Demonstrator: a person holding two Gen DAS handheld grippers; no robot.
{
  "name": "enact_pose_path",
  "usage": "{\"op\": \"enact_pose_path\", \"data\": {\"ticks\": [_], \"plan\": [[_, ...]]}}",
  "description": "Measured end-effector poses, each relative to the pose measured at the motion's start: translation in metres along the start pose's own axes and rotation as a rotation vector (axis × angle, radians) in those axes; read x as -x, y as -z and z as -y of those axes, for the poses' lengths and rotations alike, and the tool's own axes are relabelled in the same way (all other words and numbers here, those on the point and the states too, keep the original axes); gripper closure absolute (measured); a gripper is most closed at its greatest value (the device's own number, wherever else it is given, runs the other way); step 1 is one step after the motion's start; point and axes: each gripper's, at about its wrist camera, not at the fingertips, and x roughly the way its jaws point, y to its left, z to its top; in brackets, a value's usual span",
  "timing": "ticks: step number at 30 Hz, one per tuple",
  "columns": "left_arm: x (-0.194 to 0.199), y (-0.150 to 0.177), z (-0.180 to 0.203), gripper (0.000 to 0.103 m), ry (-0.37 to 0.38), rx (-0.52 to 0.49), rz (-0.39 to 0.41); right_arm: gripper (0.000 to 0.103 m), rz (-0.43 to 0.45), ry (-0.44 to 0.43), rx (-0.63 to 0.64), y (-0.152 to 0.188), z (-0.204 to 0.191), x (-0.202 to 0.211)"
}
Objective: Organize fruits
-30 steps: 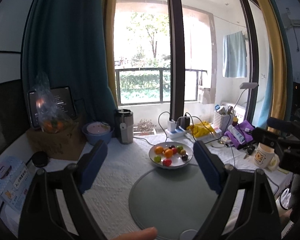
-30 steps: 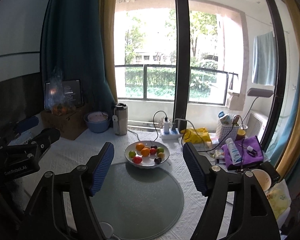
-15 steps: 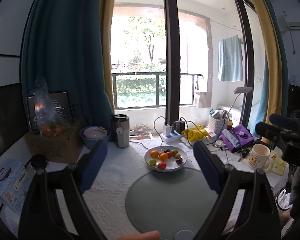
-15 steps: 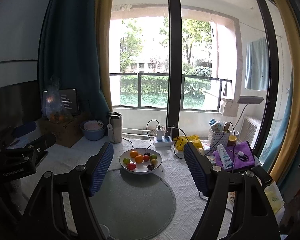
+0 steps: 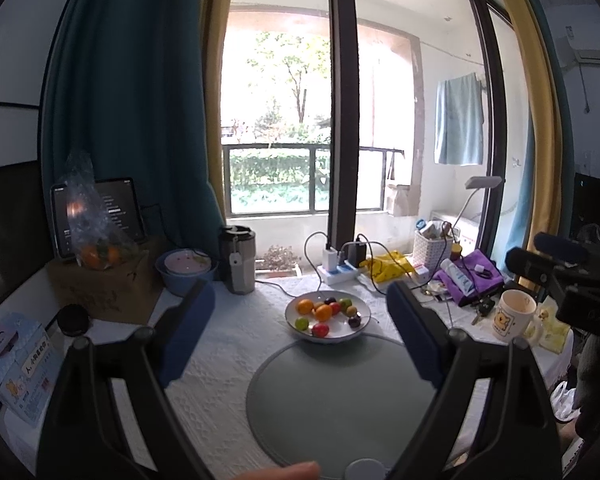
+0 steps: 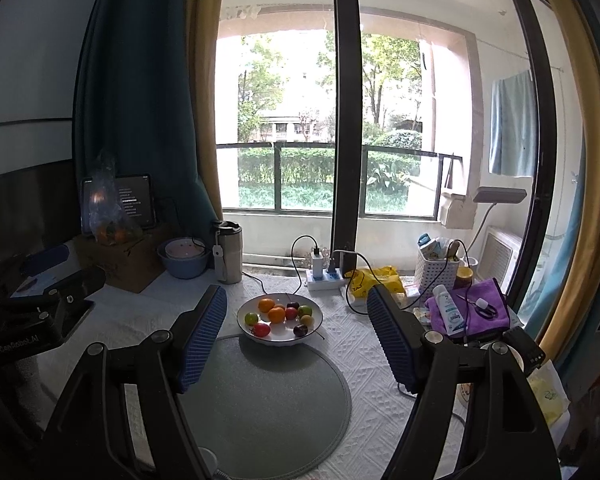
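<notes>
A white plate (image 5: 362,326) (image 6: 316,326) holds several small fruits: two oranges (image 5: 323,312) (image 6: 276,314), a red one (image 5: 319,330) (image 6: 261,329), green ones (image 5: 301,323) (image 6: 251,318) and dark plums (image 5: 354,321) (image 6: 300,330). It stands at the far edge of a round grey-green mat (image 5: 340,404) (image 6: 268,400). My left gripper (image 5: 300,332) hangs open well short of the plate, nothing between its blue pads. My right gripper (image 6: 296,328) is open too, held back above the mat, empty. Each gripper shows at the edge of the other's view.
Behind the plate lie a power strip with cables (image 5: 338,272), a steel tumbler (image 5: 238,260), a blue bowl (image 5: 184,270) and a cardboard box with a bag of oranges (image 5: 98,254). A mug (image 5: 514,316), purple cloth (image 6: 472,308) and white basket (image 6: 436,264) crowd the right.
Both views have tilted up slightly, so the plate and mat sit a little lower in the frames. Both grippers stay open and empty.
</notes>
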Motion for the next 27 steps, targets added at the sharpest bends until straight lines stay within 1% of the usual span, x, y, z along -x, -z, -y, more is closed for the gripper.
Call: {"op": "enact_pose_path", "data": {"ticks": [16, 20, 27], "plan": [[0.0032, 0.0014, 0.0014, 0.014, 0.008, 0.006, 0.004, 0.027, -0.001, -0.001, 0.001, -0.0009, -0.0008, 0.0012], [0.0064, 0.0005, 0.0015, 0.014, 0.032, 0.017, 0.015, 0.027, -0.002, 0.0, 0.002, -0.002, -0.001, 0.002], [0.0067, -0.0008, 0.003, 0.014, 0.037, 0.015, 0.019, 0.027, 0.001, 0.0, 0.005, -0.0031, -0.0001, 0.0027]]}}
